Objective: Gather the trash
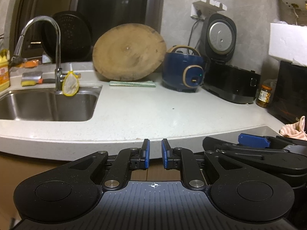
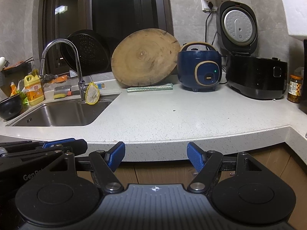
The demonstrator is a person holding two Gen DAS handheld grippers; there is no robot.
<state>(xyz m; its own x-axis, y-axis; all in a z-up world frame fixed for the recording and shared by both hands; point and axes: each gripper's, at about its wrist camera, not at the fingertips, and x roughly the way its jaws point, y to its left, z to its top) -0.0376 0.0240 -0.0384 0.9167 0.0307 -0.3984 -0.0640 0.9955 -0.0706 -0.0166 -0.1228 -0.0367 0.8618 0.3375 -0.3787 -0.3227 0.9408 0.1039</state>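
Note:
My left gripper (image 1: pixel 155 143) hovers just in front of the white speckled countertop's (image 1: pixel 201 113) edge, its blue pads nearly together with nothing between them. My right gripper (image 2: pixel 155 145) is beside it at the same edge, jaws wide apart and empty. Each gripper shows at the side of the other's view: the right gripper (image 1: pixel 253 140) and the left gripper (image 2: pixel 57 143). A tiny dark speck (image 2: pixel 174 110) lies on the counter's middle. A yellow-rimmed mesh strainer (image 2: pixel 92 95) with pale residue hangs at the faucet's base. No other loose trash is plain to see.
Steel sink (image 2: pixel 107 103) and faucet (image 2: pixel 76 57) at left, with a yellow detergent bottle (image 2: pixel 34 89). At the back stand a round wooden board (image 2: pixel 144 57), blue rice cooker (image 2: pixel 199 71), black cooker with lid up (image 2: pixel 255 76), and a jar (image 2: pixel 295 88). A pink cloth (image 1: pixel 293 130) lies far right.

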